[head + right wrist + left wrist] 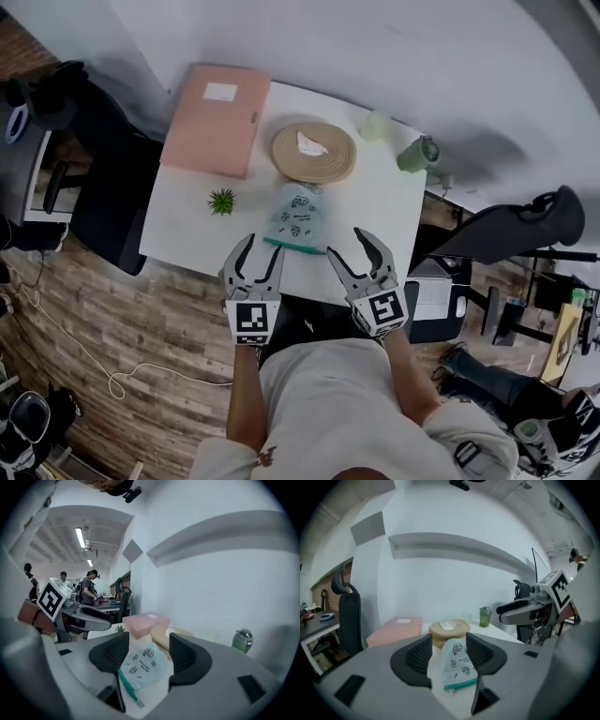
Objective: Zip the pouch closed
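Observation:
A pale blue printed pouch (298, 216) lies flat on the white table (183, 230), its teal zipper edge (294, 247) facing the person. Both grippers hang in the air above the table's near edge, apart from the pouch. My left gripper (262, 251) is open at the pouch's near left, and my right gripper (348, 246) is open at its near right. In the left gripper view the pouch (457, 660) shows through the gap of the open, empty jaws (449, 642). The right gripper view shows the same pouch (140, 667) beyond its open, empty jaws (149, 642).
Behind the pouch lie a round woven mat (314, 152) with a white scrap, a pink box (211, 120), a small green plant (222, 201), a green bottle (418, 153) and a clear cup (375, 125). Black chairs (103, 192) (520, 225) flank the table.

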A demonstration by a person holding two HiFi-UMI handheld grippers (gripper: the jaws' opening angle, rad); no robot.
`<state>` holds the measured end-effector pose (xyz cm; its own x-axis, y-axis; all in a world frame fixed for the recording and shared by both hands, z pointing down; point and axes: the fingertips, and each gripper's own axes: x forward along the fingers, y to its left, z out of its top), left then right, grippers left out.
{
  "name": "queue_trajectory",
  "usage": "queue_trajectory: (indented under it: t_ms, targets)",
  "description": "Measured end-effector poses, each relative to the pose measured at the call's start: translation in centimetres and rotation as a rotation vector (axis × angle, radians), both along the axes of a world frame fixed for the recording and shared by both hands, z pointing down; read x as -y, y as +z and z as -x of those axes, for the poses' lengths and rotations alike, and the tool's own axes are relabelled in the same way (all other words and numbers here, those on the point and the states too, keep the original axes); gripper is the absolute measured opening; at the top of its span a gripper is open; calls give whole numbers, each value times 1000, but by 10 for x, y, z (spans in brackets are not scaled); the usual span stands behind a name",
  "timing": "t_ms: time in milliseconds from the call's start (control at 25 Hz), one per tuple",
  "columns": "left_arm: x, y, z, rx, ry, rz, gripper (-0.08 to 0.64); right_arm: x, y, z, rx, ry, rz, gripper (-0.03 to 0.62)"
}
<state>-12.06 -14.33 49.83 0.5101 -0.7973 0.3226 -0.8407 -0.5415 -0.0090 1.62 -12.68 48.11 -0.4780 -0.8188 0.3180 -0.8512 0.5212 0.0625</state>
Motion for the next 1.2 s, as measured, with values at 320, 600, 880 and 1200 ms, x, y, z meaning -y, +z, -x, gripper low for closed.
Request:
queue_trajectory:
  t_ms: [320, 600, 880, 1200]
  targets:
    - [0, -90, 3, -16, -108, -220, 285, 10, -88, -1, 76, 36, -228, 377]
    - [-21, -118, -10, 6, -171, -269, 287, -5, -100, -20, 77, -9, -251, 374]
    - [-45, -136, -22, 4, -237, -304, 287, -21, -113, -32, 99, -49, -274, 370]
    - [-70, -142, -27, 36, -274, -306, 284, -38, -117, -43, 110, -70, -273, 365]
